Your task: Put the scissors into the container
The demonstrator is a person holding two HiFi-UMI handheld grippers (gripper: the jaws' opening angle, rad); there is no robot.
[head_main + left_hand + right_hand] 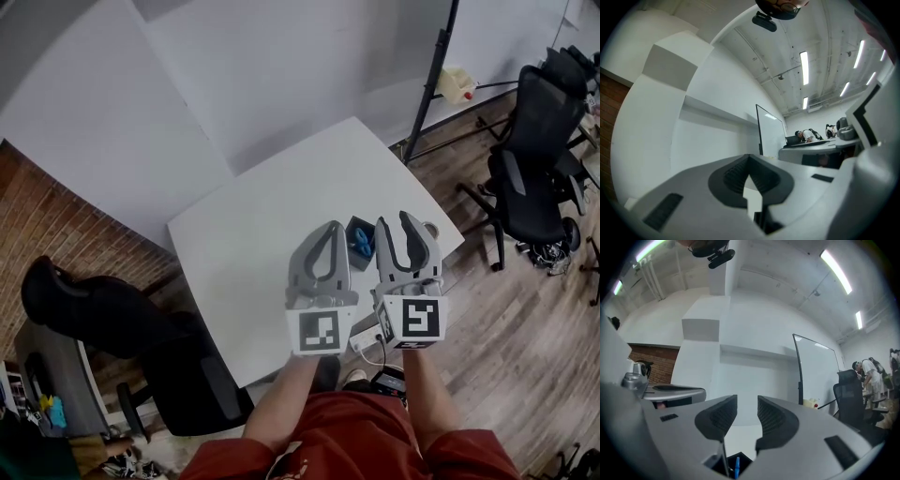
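Holding left tongs (330, 231) and right tongs (395, 221) up side by side, over the near edge of a white bench (253, 234) in the head view. Left tongs (749, 157): closed tip to tip, gripping nothing. Right tongs (746, 401): parted by a narrow gap, nothing between. Between the 2 tongs and below them, on the bench: 1 dark open container (354, 227) with blue-handled scissors (362, 244) inside, touched by neither. In the right gripper view, just beneath the tongs: same container (743, 458), a blue sliver of the scissors (736, 468) showing in it.
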